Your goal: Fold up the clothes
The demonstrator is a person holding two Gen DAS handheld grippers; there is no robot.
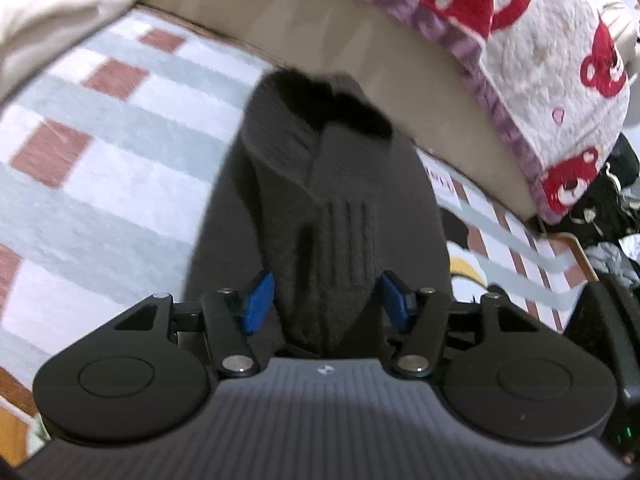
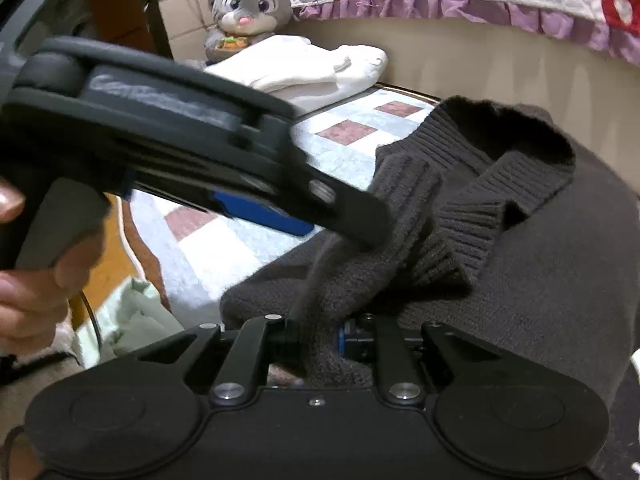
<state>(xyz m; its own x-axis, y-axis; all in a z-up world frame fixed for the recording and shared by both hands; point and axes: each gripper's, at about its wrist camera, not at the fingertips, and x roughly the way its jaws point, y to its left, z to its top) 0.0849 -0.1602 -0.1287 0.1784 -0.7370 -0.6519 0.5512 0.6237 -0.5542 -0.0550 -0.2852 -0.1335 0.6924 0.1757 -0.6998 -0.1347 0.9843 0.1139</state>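
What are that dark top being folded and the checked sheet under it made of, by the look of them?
The dark sweater looks like a thick knit, perhaps wool or acrylic: ribbed collar and cuff, fuzzy matte surface. The checked sheet looks like thin woven cotton or a blend, flat and matte with printed squares, though blur hides the weave. The left gripper and the right gripper each pinch the knit.

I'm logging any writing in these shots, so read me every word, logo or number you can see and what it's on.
Nothing can be read for certain.
Raised lettering on the side of the left gripper: too blurred.
Small white logo on the left gripper body: too small.
Red marks on the checked sheet beside the dark sweater: blurred.
Tags on the plush rabbit: unreadable.
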